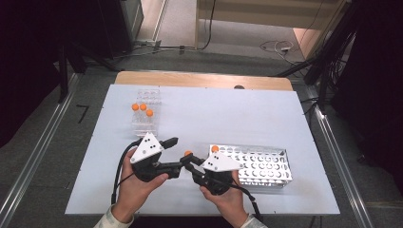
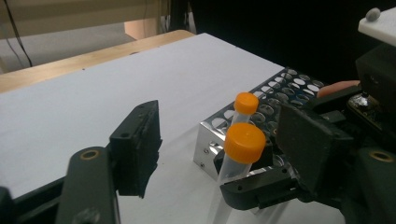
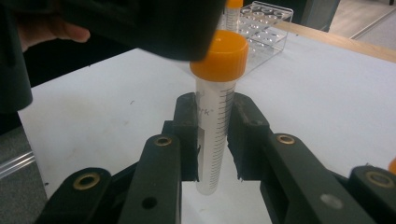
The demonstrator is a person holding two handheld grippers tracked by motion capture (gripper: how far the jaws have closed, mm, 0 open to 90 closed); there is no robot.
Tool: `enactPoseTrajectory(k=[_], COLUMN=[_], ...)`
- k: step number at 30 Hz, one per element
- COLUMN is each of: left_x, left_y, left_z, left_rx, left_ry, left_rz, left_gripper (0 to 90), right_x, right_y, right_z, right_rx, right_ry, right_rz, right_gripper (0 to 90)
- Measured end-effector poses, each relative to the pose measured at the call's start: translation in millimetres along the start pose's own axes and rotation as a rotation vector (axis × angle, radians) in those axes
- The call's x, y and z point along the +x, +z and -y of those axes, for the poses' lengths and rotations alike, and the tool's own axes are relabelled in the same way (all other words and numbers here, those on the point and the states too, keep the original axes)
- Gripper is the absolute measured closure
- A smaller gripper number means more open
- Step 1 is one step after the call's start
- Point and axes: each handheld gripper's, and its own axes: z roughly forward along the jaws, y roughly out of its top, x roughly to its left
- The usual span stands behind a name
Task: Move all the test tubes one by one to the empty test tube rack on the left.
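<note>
At table centre-front, right gripper (image 3: 212, 140) clamps an orange-capped tube (image 3: 215, 116) upright between its jaws, just off the metal rack (image 1: 256, 164) at 9 o'clock. Left gripper (image 2: 219, 154) jaws spread wide, flanking the tube's cap, apparently not touching. Second capped tube (image 2: 243, 108) stands in the rack's corner. Clear rack (image 1: 145, 111) at 11 o'clock holds three tubes.

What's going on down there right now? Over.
Right gripper shut on orange-capped tube, upright. Left gripper open beside it. Metal rack close by, one tube seated.
</note>
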Motion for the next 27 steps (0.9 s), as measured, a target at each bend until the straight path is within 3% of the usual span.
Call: enactPoseTrajectory(k=[13, 27], left_x=[-4.6, -3.9], left_y=[6.4, 8.4], left_z=[5.7, 8.0], left_rx=[0.021, 0.038], left_ry=[0.018, 0.018], left_rz=[0.047, 0.061], left_gripper=[61.6, 69.5], right_x=[0.2, -0.2], right_y=[-0.4, -0.3], right_z=[-1.2, -1.2], right_rx=[-0.008, -0.009], right_ry=[-0.001, 0.001], right_rz=[-0.001, 0.002], right_gripper=[72.0, 72.0])
